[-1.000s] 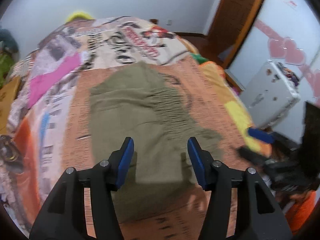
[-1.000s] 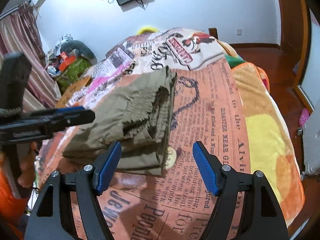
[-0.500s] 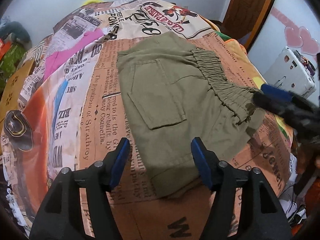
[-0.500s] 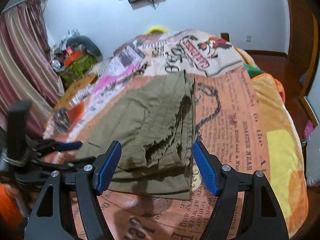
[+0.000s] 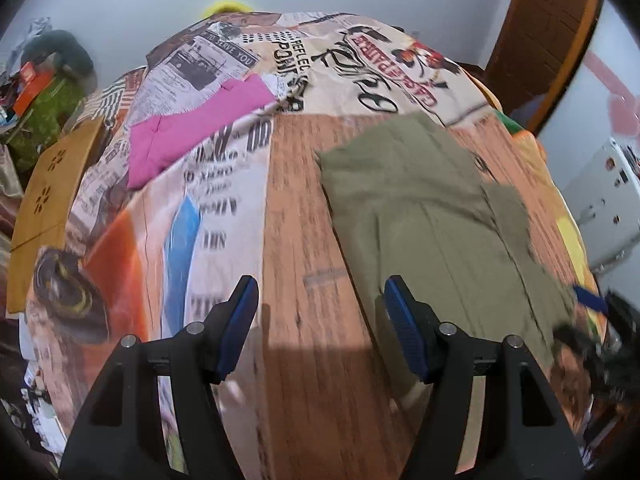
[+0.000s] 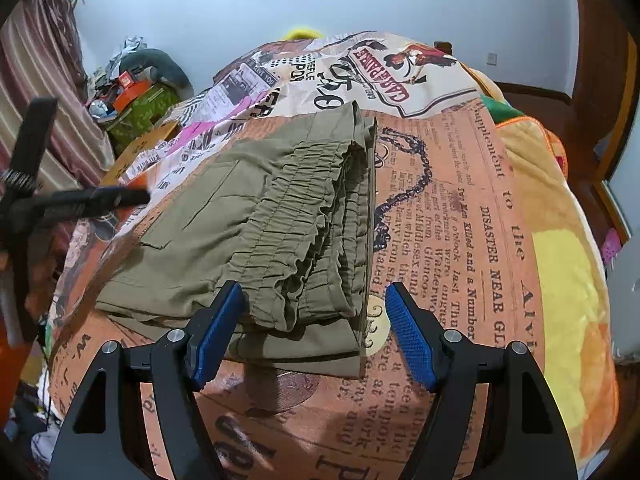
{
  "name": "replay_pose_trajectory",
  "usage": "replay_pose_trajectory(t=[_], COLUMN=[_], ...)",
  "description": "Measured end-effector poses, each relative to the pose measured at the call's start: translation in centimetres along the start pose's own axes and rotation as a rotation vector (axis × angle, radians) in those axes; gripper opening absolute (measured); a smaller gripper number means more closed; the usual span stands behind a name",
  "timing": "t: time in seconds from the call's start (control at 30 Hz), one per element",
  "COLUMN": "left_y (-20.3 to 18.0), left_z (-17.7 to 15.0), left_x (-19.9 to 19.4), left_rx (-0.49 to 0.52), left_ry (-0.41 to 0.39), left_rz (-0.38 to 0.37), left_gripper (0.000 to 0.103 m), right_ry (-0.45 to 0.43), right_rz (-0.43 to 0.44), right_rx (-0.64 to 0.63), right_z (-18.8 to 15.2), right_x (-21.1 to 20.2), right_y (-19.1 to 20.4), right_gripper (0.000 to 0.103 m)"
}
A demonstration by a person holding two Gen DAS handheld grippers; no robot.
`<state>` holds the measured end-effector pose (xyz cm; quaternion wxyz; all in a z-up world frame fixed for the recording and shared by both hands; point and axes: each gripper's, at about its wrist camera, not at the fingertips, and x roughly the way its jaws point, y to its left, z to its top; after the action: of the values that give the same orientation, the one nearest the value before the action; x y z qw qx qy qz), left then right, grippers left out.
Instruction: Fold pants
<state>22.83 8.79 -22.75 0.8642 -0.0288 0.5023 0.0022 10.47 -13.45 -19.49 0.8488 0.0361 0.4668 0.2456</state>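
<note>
Olive-green pants [image 6: 280,216] lie folded in a flat stack on the newspaper-print bedspread [image 6: 460,208], elastic waistband toward the right wrist camera. They also show in the left wrist view [image 5: 432,208], right of centre. My right gripper [image 6: 314,320] is open and empty, just in front of the waistband edge. My left gripper [image 5: 320,316] is open and empty, above the bare bedspread [image 5: 296,208] to the left of the pants. The left gripper also shows at the left of the right wrist view [image 6: 100,200].
A pink cloth [image 5: 192,132] lies on the bed's far left. A cardboard piece [image 5: 44,208] sits at the left edge. Clutter [image 6: 132,96] is piled by the curtain. A white case [image 5: 600,208] stands right of the bed, near a wooden door [image 5: 548,36].
My left gripper has swung left, off the pants and over bare bedspread. My right gripper has moved closer to the waistband edge. Both stay open.
</note>
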Motion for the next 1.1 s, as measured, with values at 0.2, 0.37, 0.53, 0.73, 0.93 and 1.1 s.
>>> replay_pose_trajectory(t=[0.2, 0.37, 0.53, 0.73, 0.93, 1.1], left_y=[0.1, -0.8, -0.8, -0.8, -1.2, -0.3], left_z=[4.2, 6.9, 8.8, 8.9, 9.0, 8.3], left_x=[4.4, 7.7, 10.9, 13.5, 13.4, 12.3], left_rx=[0.026, 0.053, 0.026, 0.013, 0.019, -0.022], left_ry=[0.049, 0.077, 0.141, 0.155, 0.140, 0.122], left_rz=[0.029, 0.043, -0.025, -0.054, -0.066, -0.054], left_gripper=[0.069, 0.069, 0.069, 0.061, 0.020, 0.015], right_ry=[0.005, 0.006, 0.017, 0.017, 0.015, 0.007], right_rz=[0.027, 0.027, 0.043, 0.058, 0.058, 0.039], right_rx=[0.036, 0.025, 0.029, 0.039, 0.037, 0.046], right_z=[-0.3, -0.2, -0.2, 0.0, 0.2, 0.3], right_x=[0.1, 0.1, 0.3, 0.6, 0.8, 0.7], right_y=[-0.6, -0.7, -0.9, -1.4, -1.9, -2.3], right_gripper=[0.070, 0.071, 0.073, 0.073, 0.074, 0.074])
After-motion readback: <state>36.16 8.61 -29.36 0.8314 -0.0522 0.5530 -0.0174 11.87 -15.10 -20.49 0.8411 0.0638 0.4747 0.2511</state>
